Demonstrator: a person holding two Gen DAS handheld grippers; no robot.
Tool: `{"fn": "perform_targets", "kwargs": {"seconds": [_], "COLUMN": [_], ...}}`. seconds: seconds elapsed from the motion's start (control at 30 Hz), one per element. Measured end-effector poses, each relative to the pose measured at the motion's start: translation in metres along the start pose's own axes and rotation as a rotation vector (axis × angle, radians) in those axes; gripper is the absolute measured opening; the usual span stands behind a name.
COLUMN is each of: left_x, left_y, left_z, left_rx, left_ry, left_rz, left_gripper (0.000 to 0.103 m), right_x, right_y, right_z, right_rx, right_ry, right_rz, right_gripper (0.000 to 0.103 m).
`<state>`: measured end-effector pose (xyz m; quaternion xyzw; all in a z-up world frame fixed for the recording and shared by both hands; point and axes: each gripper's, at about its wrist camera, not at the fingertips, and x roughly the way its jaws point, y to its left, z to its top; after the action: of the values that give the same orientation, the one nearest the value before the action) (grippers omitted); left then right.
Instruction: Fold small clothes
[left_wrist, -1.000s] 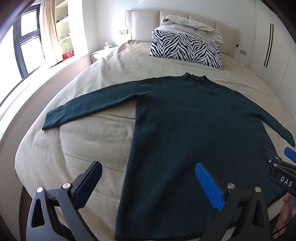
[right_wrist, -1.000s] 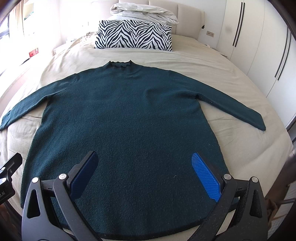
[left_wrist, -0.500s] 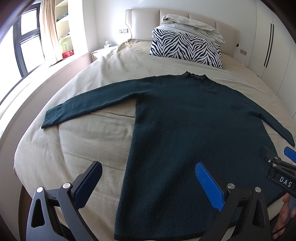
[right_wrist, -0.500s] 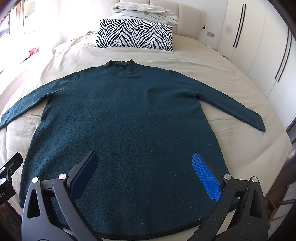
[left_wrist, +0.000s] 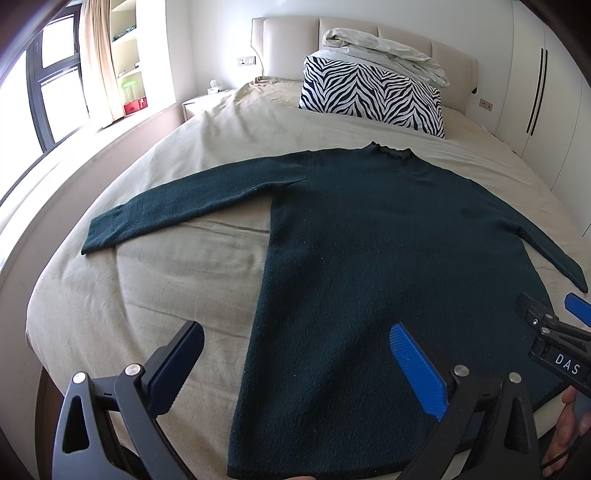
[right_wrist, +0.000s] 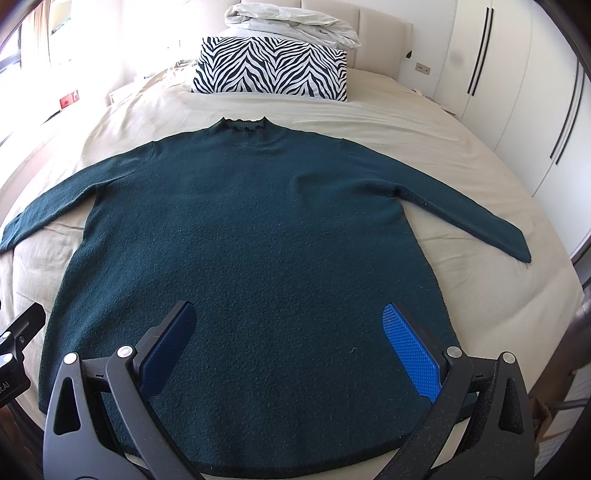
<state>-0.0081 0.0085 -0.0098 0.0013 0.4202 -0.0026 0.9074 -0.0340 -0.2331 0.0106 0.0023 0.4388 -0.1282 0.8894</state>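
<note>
Flat, sweater (right_wrist: 255, 243) lengthwise on bed (right_wrist: 406, 122), collar toward headboard; both tools apart, seemingly clear above hem.

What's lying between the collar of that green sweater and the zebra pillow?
Only bare beige bedsheet, lightly wrinkled, separates the sweater collar from the zebra pillow. The right wrist view shows this most plainly.
</note>
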Motion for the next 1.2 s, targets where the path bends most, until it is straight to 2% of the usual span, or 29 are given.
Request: {"fn": "perform_targets", "kwargs": {"seconds": [0.87,1.1,1.2], "left_x": [0.005,0.02,0.031], "left_y": [0.011,0.051,0.082], "left_z": [-0.001,0.007,0.018], "left_rx": [-0.031,-0.154,-0.223], "left_ry": [0.008,0.013,0.0], "left_rz": [-0.034,-0.131,-0.193], "left_gripper": [0.103,0.103,0.103], "right_x": [0.003,0.008,0.002], "right_y": [0.014,0.025,0.03], "right_z": [0.001,0.011,0.021], "right_rx": [-0.04,-0.071,-0.081], "right_ry": [0.012,0.014,-0.036], "right_rz": [-0.004,0.017,0.058], "right_gripper": [0.103,0.103,0.103]}}
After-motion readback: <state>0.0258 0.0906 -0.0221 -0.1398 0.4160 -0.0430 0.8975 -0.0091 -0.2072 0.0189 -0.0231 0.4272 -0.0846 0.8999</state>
